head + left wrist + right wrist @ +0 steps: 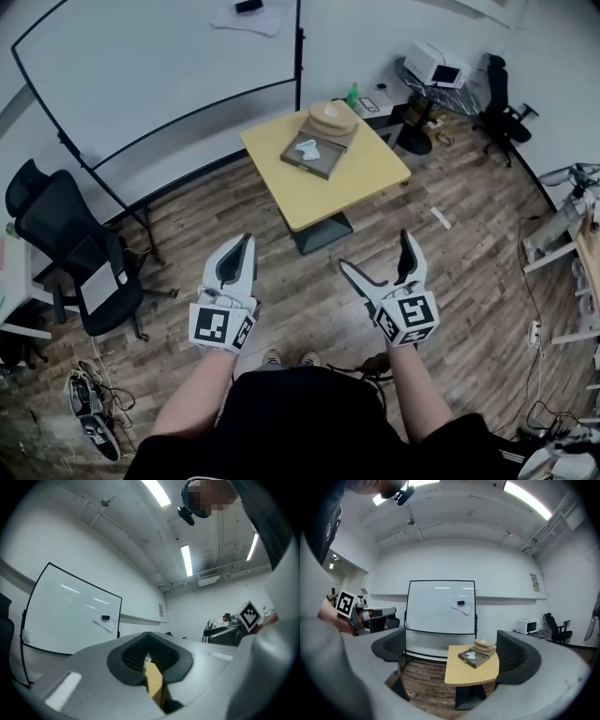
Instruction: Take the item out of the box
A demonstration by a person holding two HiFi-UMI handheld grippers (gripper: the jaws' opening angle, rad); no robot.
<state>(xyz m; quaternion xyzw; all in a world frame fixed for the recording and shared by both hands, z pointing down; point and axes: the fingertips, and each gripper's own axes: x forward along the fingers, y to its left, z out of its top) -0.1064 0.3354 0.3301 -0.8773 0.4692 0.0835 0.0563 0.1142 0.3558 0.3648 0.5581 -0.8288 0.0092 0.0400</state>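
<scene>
The left gripper [246, 240] sits shut, the right gripper [375, 250] gapes wide; both are empty. One box [324, 167] holds seemingly one white item [307, 147].

The wooden floor [300, 281] between the person and the yellow table [328, 195] lies bare, so the way in from the near side is open. The table's near half is bare too. On its far half the box [330, 163] lies open upward with nothing over it. A stack of round discs [333, 117] stands at its far right end. The whiteboard [159, 75] closes off the table's far left side. A black office chair [66, 234] stands well apart at near left.
</scene>
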